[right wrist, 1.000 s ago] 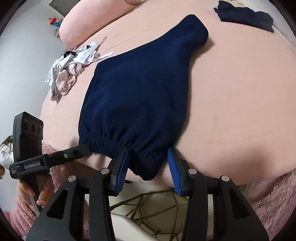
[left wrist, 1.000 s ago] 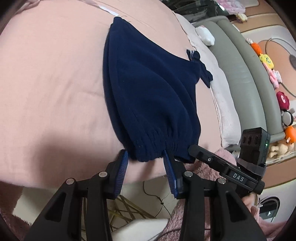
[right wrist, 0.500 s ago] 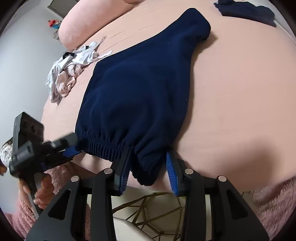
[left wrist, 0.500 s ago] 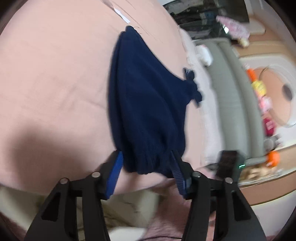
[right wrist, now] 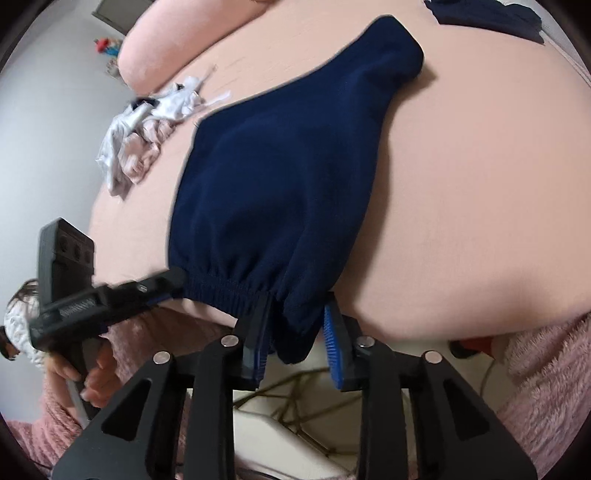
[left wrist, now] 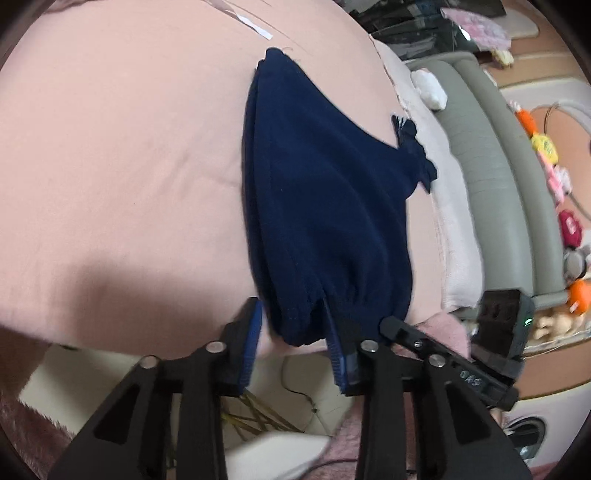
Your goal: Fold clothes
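Two tools meet the same gathered waistband at the near edge of the bed: the left tool (left wrist: pixel 293 338) stands with its blue ribbed pads apart, the elastic hem bunched between them and touching the right-hand pad, though whether they pinch it I cannot tell; the right tool (right wrist: pixel 295 334) likewise straddles a drooping corner of the band with a visible gap at its right pad, so its grip is also uncertain. Each tool shows in the other's view, close beside the waistband. That band belongs to navy fleece trousers (left wrist: pixel 325 206), soft and matte, folded leg over leg and lying lengthwise from the near edge toward the middle of the bed, tapering to a cuff at the far end. The bed (left wrist: pixel 122 155) wears a smooth pink sheet with faint creases, and wide bare stretches lie on both sides of the trousers. Toward the far left corner in the right wrist view sits a crumpled heap of white and pale pink laundry (right wrist: pixel 147 144) below a plump pink pillow (right wrist: pixel 173 40); at the far edge rests another dark navy garment (right wrist: pixel 491 16). Beyond the bed's right edge runs a grey padded rail (left wrist: pixel 506 173), with bright plush toys (left wrist: pixel 546 151) past it.
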A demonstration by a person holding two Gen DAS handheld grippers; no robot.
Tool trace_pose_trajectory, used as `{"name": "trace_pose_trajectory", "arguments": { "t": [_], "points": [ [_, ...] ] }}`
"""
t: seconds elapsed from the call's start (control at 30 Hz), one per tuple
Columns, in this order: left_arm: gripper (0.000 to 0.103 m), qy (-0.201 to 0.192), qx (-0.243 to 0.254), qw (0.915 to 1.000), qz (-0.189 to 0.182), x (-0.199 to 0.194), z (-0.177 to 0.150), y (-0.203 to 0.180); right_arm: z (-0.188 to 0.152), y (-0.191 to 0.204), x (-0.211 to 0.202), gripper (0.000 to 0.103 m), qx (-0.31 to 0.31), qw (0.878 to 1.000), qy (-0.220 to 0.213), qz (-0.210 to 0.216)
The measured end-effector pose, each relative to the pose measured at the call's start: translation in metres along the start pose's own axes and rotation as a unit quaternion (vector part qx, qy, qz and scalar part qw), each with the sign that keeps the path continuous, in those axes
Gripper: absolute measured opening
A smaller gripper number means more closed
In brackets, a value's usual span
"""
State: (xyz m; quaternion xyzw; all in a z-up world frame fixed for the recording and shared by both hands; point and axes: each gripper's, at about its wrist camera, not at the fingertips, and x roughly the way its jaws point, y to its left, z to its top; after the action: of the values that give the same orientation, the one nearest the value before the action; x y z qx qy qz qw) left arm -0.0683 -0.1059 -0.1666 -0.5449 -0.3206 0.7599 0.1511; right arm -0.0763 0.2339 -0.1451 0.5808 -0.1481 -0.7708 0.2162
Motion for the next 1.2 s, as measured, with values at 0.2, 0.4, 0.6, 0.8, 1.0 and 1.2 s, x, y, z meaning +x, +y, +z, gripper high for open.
{"name": "trace_pose_trajectory", "arguments": {
  "t": [0.2,0.4,0.6,0.8,1.0,1.2],
  "points": [
    [0.038,-0.058,0.134,0.9890,0.022,-0.014,0.024,-0.050,0.015,-0.005,-0.040,0.037,0.015,0.995,-0.088,-0.038],
    [0.038,0.016,0.176,0.9791,0.100,0.044,0.026,-0.052,0.047,0.015,0.019,0.029,-0.086,0.991,-0.019,-0.096],
    [0.038,-0.011,0.189,0.9810,0.043,0.031,0.047,-0.065,0.058,-0.013,-0.002,0.034,-0.015,0.999,-0.034,-0.021],
    [0.038,0.031,0.207,0.9725,0.102,0.071,0.081,-0.075,0.098,0.006,0.042,0.023,-0.089,0.993,-0.018,-0.081],
    [0.036,0.021,0.215,0.9693,0.117,0.056,0.085,-0.069,0.098,-0.012,0.019,0.026,-0.102,0.983,-0.047,-0.144],
    [0.047,0.020,0.231,0.9697,0.078,0.067,0.080,-0.088,0.090,0.013,0.028,0.027,-0.134,0.984,-0.050,-0.108]
  ]
}}
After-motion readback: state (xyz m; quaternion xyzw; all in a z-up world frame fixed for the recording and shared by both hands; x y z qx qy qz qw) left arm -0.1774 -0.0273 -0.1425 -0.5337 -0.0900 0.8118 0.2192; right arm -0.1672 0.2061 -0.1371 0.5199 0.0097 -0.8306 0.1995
